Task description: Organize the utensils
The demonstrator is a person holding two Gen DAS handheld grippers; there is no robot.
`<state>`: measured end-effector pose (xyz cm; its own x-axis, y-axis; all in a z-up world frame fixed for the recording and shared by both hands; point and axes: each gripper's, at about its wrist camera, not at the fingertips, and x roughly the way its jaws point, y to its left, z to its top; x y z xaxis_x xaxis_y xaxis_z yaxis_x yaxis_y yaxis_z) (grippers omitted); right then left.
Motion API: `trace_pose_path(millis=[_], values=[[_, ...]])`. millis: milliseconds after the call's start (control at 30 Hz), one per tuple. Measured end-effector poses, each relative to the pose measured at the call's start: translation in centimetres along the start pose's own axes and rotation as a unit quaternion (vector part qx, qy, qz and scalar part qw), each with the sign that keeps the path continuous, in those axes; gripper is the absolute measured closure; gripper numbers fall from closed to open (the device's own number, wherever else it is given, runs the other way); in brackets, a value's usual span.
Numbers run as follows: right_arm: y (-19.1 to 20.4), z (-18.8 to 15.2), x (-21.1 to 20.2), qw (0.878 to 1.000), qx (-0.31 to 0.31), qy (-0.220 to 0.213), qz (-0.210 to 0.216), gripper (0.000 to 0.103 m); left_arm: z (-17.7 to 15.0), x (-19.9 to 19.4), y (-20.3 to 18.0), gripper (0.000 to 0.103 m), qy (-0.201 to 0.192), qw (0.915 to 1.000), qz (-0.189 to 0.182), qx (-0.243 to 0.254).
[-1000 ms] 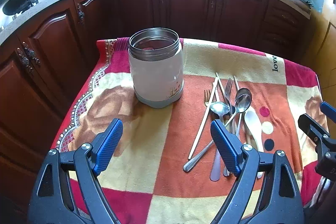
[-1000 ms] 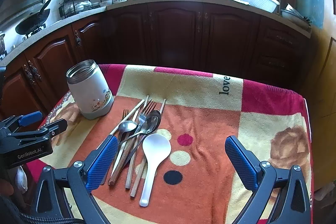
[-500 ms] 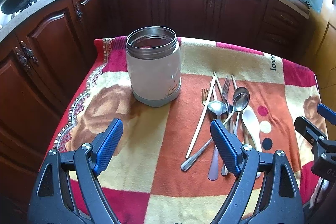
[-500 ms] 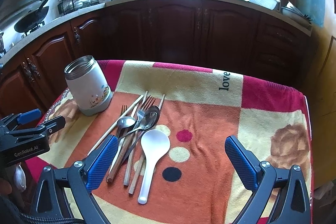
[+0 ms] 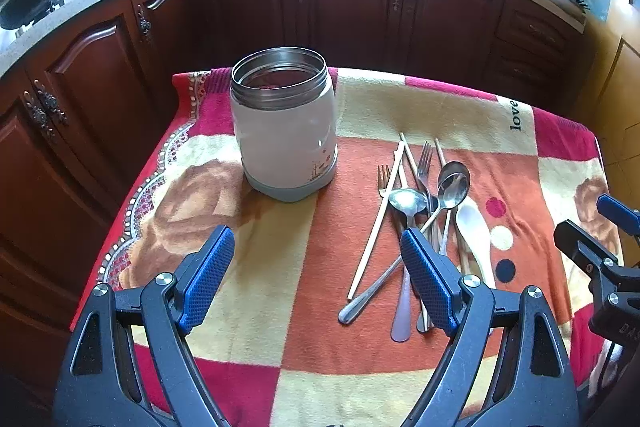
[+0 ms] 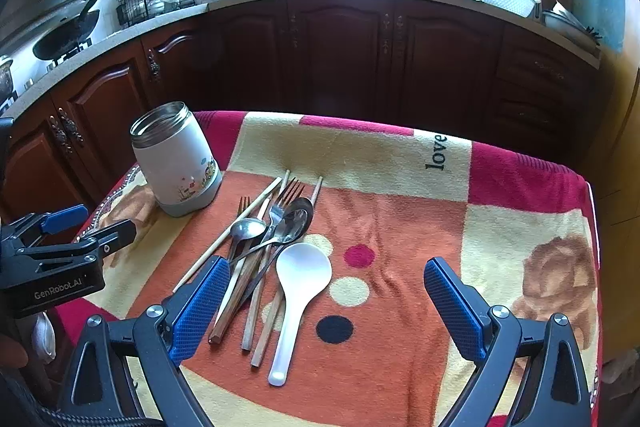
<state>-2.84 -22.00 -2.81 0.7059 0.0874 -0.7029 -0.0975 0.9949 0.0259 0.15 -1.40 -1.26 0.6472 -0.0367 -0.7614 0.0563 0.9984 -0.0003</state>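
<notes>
We hold our left gripper (image 5: 316,275) and right gripper (image 6: 324,303) with jaws spread wide, gripping nothing, above the blanket-covered tabletop (image 6: 520,227). The utensils (image 6: 272,247) — forks, spoons, chopsticks, a white spoon (image 6: 300,283) — lie heaped just right of the upright open canister (image 5: 284,123).

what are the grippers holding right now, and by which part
Nothing is held. The left gripper and right gripper are both open and empty, above the blanket; the utensils lie loose beside the jar.
</notes>
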Motion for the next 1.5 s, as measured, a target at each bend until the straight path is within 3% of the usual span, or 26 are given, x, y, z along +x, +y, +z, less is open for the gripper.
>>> trace_pose_path(millis=[300,1167,1500], values=[[0.1,-0.3,0.3,1.0,-0.002,0.006,0.003,0.005,-0.2,0.5,0.4,0.017,0.006,0.9999,-0.007,-0.006],[-0.8,-0.4,1.7,1.0,0.008,0.021,0.012,0.019,0.6,2.0,0.2,0.021,0.008,0.9999,-0.011,0.008],[-1.1,-0.5,2.7,0.999,0.007,0.028,0.015,0.022,1.1,3.4,0.9,0.021,0.019,0.9996,-0.018,-0.008]])
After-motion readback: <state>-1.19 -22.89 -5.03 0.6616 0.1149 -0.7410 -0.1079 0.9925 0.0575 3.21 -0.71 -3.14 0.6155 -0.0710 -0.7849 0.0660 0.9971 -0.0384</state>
